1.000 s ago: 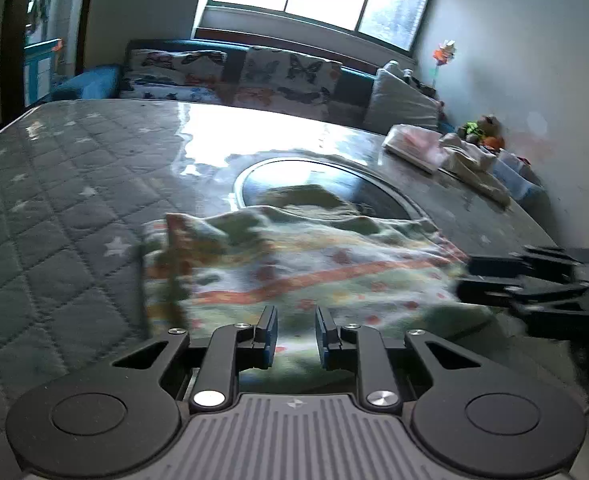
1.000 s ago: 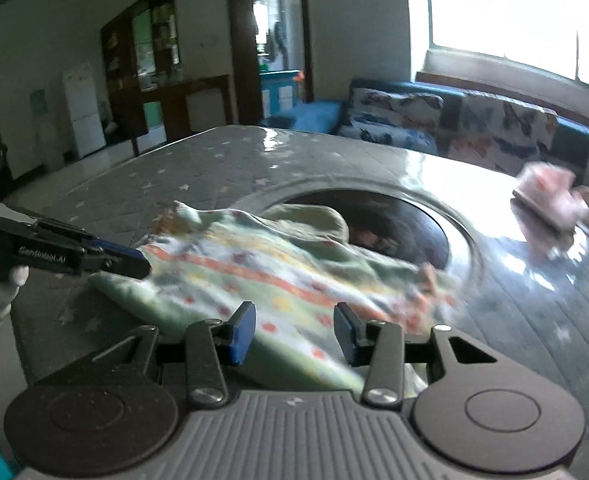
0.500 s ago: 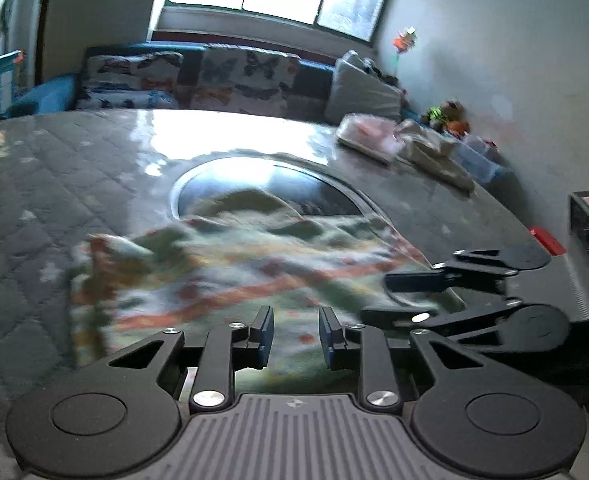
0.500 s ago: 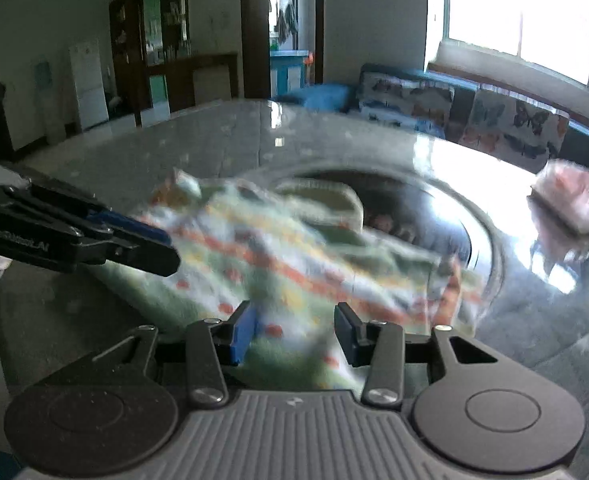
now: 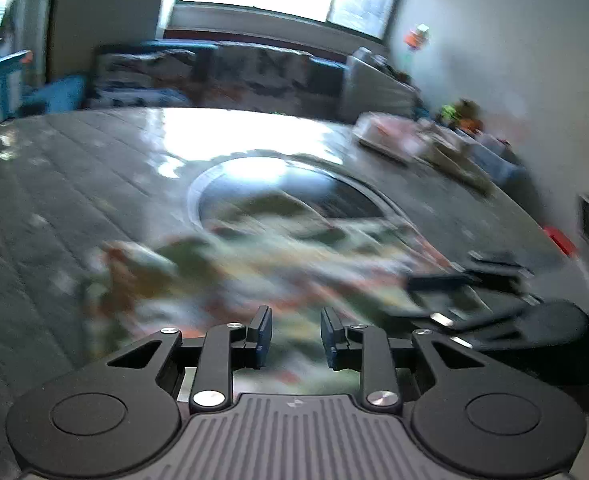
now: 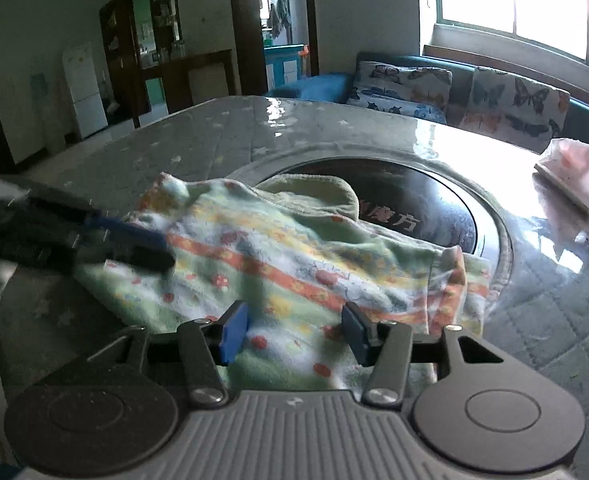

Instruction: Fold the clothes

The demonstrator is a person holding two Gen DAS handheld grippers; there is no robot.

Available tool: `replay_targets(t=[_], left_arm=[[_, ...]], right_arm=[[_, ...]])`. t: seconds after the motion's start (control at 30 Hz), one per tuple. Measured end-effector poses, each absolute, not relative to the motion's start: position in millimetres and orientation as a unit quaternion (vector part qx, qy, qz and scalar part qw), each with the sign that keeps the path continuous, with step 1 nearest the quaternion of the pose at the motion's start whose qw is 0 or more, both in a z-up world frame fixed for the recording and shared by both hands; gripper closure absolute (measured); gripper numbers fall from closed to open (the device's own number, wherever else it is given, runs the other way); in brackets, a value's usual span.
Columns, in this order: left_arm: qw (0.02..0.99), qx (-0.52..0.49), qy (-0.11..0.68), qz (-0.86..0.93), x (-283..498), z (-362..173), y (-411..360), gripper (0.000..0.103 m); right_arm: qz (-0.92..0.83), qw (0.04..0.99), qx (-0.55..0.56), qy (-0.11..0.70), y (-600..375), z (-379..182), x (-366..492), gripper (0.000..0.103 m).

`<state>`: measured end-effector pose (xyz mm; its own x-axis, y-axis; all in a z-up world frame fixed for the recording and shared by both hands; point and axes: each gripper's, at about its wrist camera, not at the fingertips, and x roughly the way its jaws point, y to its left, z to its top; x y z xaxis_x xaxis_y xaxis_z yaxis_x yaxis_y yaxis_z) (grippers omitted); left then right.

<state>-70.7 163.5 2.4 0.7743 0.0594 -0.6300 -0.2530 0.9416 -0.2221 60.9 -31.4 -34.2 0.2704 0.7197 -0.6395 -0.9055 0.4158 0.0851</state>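
On the quilted desk (image 6: 214, 140) our patterned garment (image 6: 294, 264) lies crumpled, its far edge over the round dark inset (image 6: 434, 200). Since a second ago our right tool (image 6: 294, 326) has widened and its jaws are opening, released above the cloth. Our left tool (image 5: 292, 330) has spread slightly too, gripping nothing, its view now blurred.

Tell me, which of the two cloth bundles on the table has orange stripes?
The green flowered garment lying under the grippers; the pink bundle at the far right edge shows none.
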Motion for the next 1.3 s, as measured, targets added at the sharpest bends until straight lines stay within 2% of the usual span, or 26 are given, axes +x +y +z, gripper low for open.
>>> replay_targets(t=[0.4,0.57,0.87,0.97,1.0,1.17,1.23,1.3], left_arm=[[0.91,-0.175,0.342,0.156,-51.9,-16.8,231.6,0.074],[0.91,-0.174,0.34,0.16,-54.3,-14.8,236.2,0.074],[0.908,-0.174,0.344,0.163,-51.3,-13.8,234.5,0.073],[0.91,-0.169,0.34,0.166,-54.2,-9.9,233.4,0.065],[0.911,-0.165,0.339,0.17,-55.5,-8.4,232.4,0.058],[0.908,-0.164,0.341,0.178,-60.4,-5.7,232.7,0.055],[0.908,-0.161,0.342,0.183,-61.9,-4.5,231.8,0.047],[0.907,-0.159,0.343,0.187,-63.1,-3.5,230.6,0.044]], right_arm=[[0.478,0.803,-0.117,0.336,-21.1,-39.7,110.4,0.049],[0.464,0.812,-0.087,0.343,-32.2,-40.0,120.9,0.048],[0.445,0.824,-0.111,0.334,-28.2,-39.9,122.5,0.047],[0.458,0.821,-0.132,0.315,-24.7,-32.5,110.3,0.044],[0.464,0.819,-0.138,0.31,-23.6,-30.3,105.6,0.041],[0.495,0.802,-0.167,0.29,-17.4,-22.7,79.9,0.028],[0.503,0.798,-0.172,0.284,-15.9,-20.2,71.6,0.023],[0.512,0.793,-0.176,0.28,-14.6,-18.0,63.0,0.02]])
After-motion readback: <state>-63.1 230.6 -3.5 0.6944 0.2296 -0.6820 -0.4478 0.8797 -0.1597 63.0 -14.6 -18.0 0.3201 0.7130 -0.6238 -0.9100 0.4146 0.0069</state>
